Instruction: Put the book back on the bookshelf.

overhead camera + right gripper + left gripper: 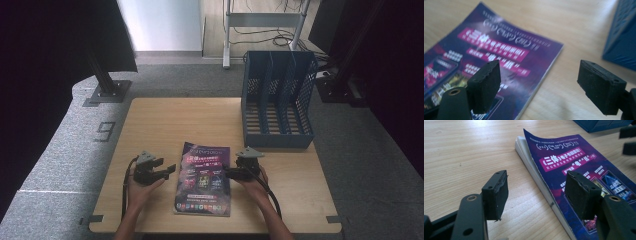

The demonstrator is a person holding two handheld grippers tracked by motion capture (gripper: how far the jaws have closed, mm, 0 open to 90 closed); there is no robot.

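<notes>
A purple magazine (204,178) lies flat on the wooden table (160,125), near its front middle. My left gripper (169,170) hovers just left of the magazine's left edge, jaws open and pointing at it. In the left gripper view the magazine (574,170) shows a slightly lifted cover corner, and the left gripper (537,195) straddles the edge without touching it. My right gripper (227,173) is at the magazine's right edge, open. The right gripper view puts the right gripper (539,85) above the magazine (499,55), its jaws wide apart with nothing between them.
A blue mesh file holder (277,102) with several upright slots stands at the table's back right; its corner (622,37) is close to my right gripper. A black stand base (107,90) sits on the grey floor beyond the table's left.
</notes>
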